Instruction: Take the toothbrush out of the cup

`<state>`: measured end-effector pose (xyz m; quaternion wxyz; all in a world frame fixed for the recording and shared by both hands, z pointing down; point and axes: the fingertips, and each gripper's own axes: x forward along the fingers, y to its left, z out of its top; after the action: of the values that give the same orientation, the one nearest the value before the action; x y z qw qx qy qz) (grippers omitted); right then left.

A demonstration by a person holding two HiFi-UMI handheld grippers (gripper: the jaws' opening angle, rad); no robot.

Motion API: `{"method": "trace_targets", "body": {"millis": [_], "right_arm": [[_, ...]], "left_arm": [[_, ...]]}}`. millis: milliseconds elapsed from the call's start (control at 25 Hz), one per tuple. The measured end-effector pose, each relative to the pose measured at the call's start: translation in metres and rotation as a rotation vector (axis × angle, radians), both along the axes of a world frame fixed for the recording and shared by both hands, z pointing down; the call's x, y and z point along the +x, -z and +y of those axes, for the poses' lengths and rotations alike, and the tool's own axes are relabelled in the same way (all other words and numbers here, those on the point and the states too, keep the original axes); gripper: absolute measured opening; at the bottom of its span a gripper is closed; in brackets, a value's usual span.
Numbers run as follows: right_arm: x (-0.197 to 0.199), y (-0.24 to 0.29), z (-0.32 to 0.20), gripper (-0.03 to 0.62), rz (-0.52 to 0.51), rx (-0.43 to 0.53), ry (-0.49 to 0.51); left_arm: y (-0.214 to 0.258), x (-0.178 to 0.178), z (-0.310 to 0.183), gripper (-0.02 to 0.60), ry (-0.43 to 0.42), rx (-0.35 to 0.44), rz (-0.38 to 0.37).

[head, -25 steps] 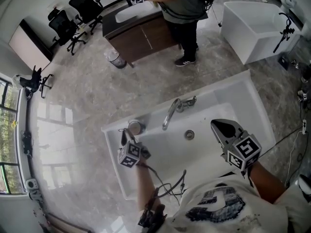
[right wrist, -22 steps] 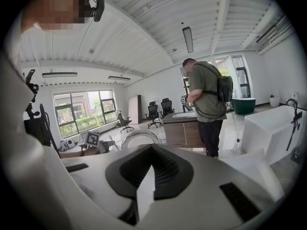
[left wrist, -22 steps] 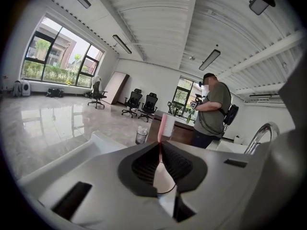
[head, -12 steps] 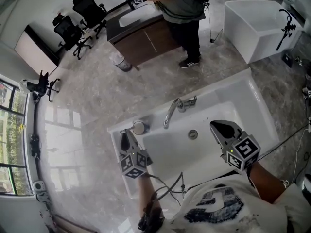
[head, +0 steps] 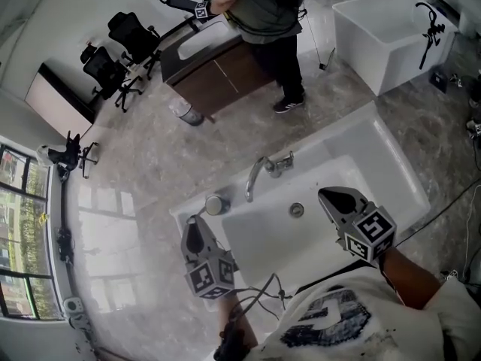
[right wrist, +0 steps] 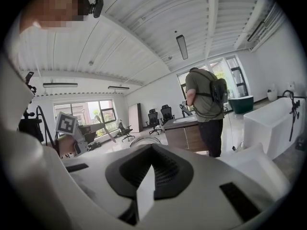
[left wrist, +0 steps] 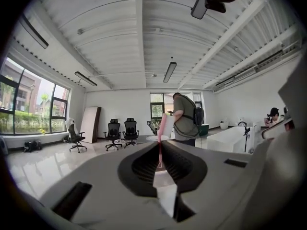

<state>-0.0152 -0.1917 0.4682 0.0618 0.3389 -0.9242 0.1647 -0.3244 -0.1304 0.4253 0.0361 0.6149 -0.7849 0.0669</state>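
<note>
A pink toothbrush (left wrist: 162, 126) stands up out of the jaws of my left gripper (left wrist: 159, 151), which is shut on its thin handle. In the head view the left gripper (head: 193, 230) hangs over the sink's near left corner, a short way below the metal cup (head: 216, 204) and apart from it. The cup stands on the sink's left ledge beside the faucet (head: 258, 176). My right gripper (head: 332, 197) hovers over the right side of the basin, jaws closed with nothing in them; its own view shows the same (right wrist: 152, 150).
The white sink (head: 376, 153) has a drain (head: 297, 210) in its middle. Cables hang near my body at the sink's front edge. A person (head: 264, 21) stands at a dark cabinet (head: 218, 66) across the marble floor; a white tub (head: 383, 28) is at the far right.
My left gripper has drawn back from the cup toward the sink's near left corner, still shut on the toothbrush. The right gripper has barely moved.
</note>
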Motion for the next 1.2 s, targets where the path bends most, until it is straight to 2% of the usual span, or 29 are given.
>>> {"method": "trace_targets", "body": {"millis": [480, 1200], "right_arm": [[0.016, 0.008, 0.001, -0.002, 0.018, 0.042, -0.03], [0.016, 0.015, 0.002, -0.002, 0.035, 0.07, -0.026]], "left_arm": [[0.016, 0.019, -0.007, 0.017, -0.047, 0.043, -0.025], [0.016, 0.027, -0.007, 0.017, -0.059, 0.039, -0.022]]}}
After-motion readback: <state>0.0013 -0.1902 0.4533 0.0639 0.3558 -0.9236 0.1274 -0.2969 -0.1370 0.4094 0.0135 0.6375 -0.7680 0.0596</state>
